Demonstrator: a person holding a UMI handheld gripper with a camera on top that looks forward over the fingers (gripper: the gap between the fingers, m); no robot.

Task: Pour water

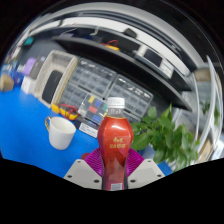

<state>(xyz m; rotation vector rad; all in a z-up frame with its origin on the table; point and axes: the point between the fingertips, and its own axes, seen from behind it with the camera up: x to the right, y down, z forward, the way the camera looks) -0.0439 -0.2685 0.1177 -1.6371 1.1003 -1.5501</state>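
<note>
A bottle (pixel 115 140) with a red label and a white cap stands upright between my fingers, held above the blue table (pixel 25 125). My gripper (pixel 114 166) is shut on the bottle, its magenta pads (pixel 95 160) pressing the lower body from both sides. A white mug (pixel 61 132) stands on the blue table to the left of the bottle, its handle toward the left. Whatever liquid the bottle holds is hidden behind the label.
A green leafy plant (pixel 167 138) stands close on the right of the bottle. Small coloured objects (pixel 72 110) lie on the table behind the mug. Shelving and window frames (pixel 110 80) fill the background.
</note>
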